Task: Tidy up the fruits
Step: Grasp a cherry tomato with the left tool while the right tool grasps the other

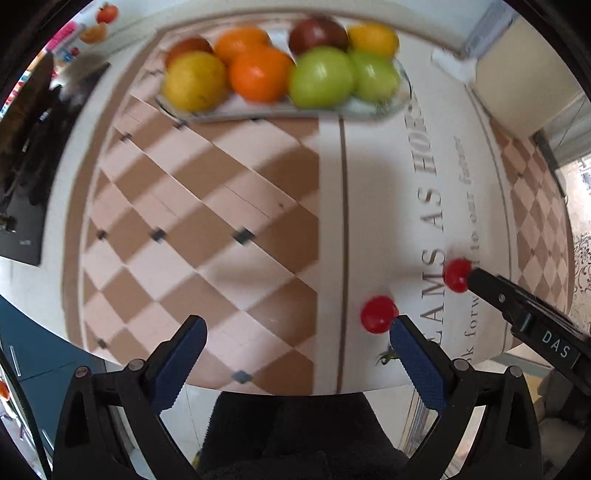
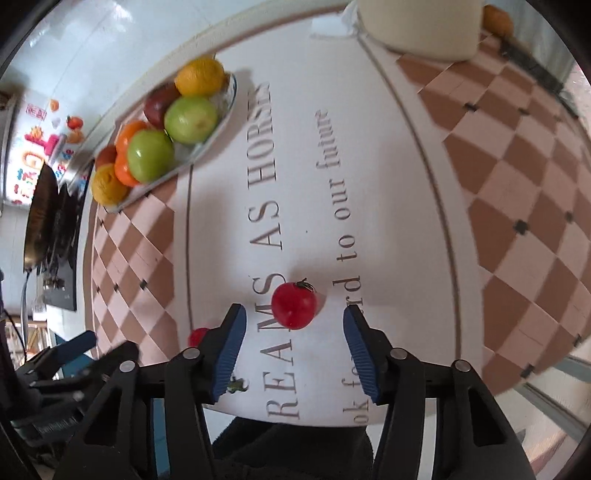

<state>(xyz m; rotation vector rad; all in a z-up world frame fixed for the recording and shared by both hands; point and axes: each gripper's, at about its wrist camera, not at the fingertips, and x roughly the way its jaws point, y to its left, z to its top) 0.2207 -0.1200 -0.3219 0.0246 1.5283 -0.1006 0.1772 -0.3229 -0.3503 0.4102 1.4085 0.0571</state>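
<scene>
Straddling a cherry tomato point(image 2: 294, 305) near the table's point(image 2: 406, 221) front edge, the right gripper point(image 2: 293, 341) stands apart, the left gripper point(image 1: 295, 354) likewise, so uneven closure could roll it off.

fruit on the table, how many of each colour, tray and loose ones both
green: 2
orange: 2
yellow: 2
dark red: 2
bright red small tomatoes, loose on the tablecloth: 2
total: 10
</scene>
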